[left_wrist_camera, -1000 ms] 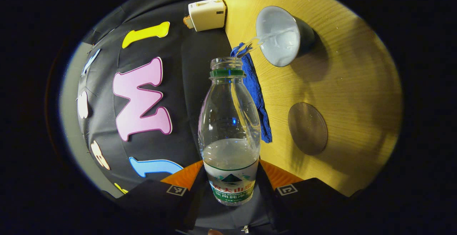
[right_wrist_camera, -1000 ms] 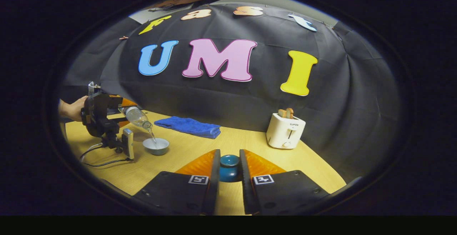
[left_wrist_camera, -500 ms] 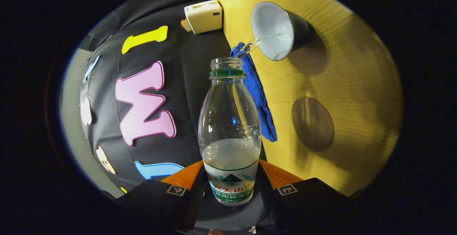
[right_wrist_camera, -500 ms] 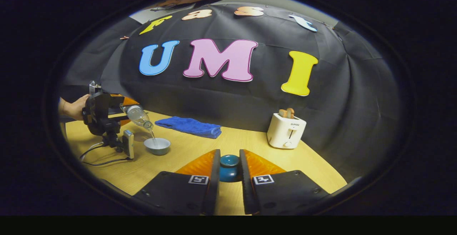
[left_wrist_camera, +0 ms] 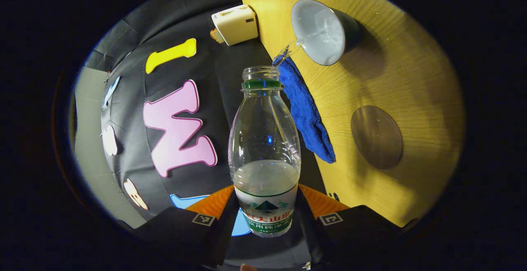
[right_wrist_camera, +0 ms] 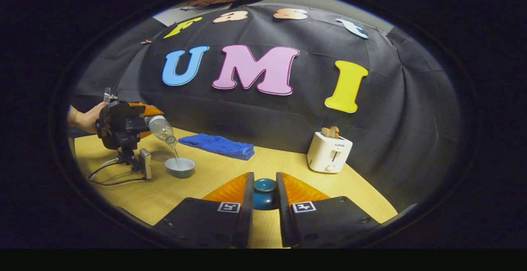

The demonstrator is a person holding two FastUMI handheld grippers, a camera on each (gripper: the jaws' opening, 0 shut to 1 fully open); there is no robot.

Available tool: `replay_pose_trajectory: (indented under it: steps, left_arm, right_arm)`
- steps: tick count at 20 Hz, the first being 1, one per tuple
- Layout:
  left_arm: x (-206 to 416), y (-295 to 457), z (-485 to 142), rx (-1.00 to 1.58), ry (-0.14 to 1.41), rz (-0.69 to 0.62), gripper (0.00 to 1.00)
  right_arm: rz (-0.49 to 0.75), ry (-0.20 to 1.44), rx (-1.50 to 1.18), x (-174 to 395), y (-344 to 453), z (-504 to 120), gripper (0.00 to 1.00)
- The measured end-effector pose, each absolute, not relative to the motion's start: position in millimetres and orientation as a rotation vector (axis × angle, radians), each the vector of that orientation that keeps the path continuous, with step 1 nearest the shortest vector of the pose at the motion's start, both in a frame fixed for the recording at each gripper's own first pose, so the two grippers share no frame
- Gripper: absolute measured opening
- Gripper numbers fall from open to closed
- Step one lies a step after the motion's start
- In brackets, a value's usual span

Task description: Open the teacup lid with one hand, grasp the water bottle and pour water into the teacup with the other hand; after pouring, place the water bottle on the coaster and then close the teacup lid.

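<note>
The water bottle (left_wrist_camera: 265, 147) is tipped mouth-down over the teacup (left_wrist_camera: 319, 32), and a thin stream of water (left_wrist_camera: 294, 47) runs from its uncapped neck into the pale bowl of the cup. The bottle is clear plastic with a green neck ring and a green-and-white label, and water sits low in its body. The left claw (left_wrist_camera: 265, 211) holds it, one finger pressed to each side of the labelled part; in the right gripper view this left claw (right_wrist_camera: 142, 123) hangs above the desk, carried by a hand (right_wrist_camera: 88, 118), with the bottle (right_wrist_camera: 162, 130) slanting down to the teacup (right_wrist_camera: 180, 167).

The teacup stands open on the wooden desk (left_wrist_camera: 395, 69). Near it lies the round dark coaster (left_wrist_camera: 376, 137), bare. The teacup lid (right_wrist_camera: 264, 194), dark blue-green, is clamped between the narrow fingers of the right claw (right_wrist_camera: 264, 199), well apart from the cup.

A folded blue towel (right_wrist_camera: 218, 145) lies along the far edge of the desk by the wall, and a white toaster (right_wrist_camera: 329, 153) with bread in its slots stands further right. A cable (right_wrist_camera: 111, 178) trails on the desk below the left claw.
</note>
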State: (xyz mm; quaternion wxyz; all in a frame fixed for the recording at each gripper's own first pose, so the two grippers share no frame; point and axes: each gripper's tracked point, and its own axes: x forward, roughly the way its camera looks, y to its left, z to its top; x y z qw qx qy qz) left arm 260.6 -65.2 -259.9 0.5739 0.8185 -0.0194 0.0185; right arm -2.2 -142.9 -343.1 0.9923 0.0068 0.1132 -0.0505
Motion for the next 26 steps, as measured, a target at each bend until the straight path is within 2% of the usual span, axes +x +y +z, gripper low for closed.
replay_pose_trajectory:
  steps: [1, 2, 6, 8, 10, 12, 13, 17, 20, 25, 26]
  left_arm:
    - [261.9, -67.7, -257.3, 1.925, -0.062, 0.039, 0.76]
    - [263.0, -67.4, -253.4, 1.933, -0.074, 0.041, 0.76]
    - [267.8, -70.4, -240.0, 1.990, -0.135, 0.057, 0.76]
    - [269.5, -73.8, -232.6, 2.011, -0.169, 0.054, 0.76]
    - [270.6, -77.0, -228.6, 2.035, -0.200, 0.053, 0.76]
    - [271.1, -79.2, -222.1, 2.045, -0.227, 0.061, 0.76]
    - [271.0, -80.7, -218.6, 2.047, -0.241, 0.065, 0.76]
    - [272.0, -84.0, -208.9, 2.076, -0.278, 0.080, 0.76]
    - [271.3, -86.5, -202.2, 2.096, -0.307, 0.084, 0.76]
    - [273.5, -91.7, -195.9, 2.136, -0.353, 0.076, 0.76]
    - [272.5, -93.3, -193.5, 2.142, -0.366, 0.073, 0.76]
  right_arm:
    - [-0.100, 0.225, 0.014, -2.7, -142.4, -342.8, 0.26]
    - [-0.100, 0.221, 0.019, -1.7, -142.5, -341.2, 0.36]
    - [-0.100, 0.200, 0.017, -1.6, -142.9, -338.4, 0.26]
    - [-0.096, 0.199, 0.012, -1.1, -142.5, -339.0, 0.26]
    - [-0.096, 0.193, 0.012, -1.1, -142.9, -337.0, 0.31]
    - [-0.097, 0.188, 0.011, -1.7, -143.6, -334.5, 0.26]
    - [-0.098, 0.187, 0.014, -1.6, -144.0, -334.9, 0.31]
    - [-0.102, 0.178, 0.024, -2.3, -145.8, -333.3, 0.26]
    - [-0.110, 0.176, 0.026, -2.4, -147.5, -333.3, 0.31]
    - [-0.113, 0.174, 0.028, -3.3, -146.5, -333.6, 0.31]
    - [-0.115, 0.175, 0.027, -2.6, -147.3, -333.8, 0.26]
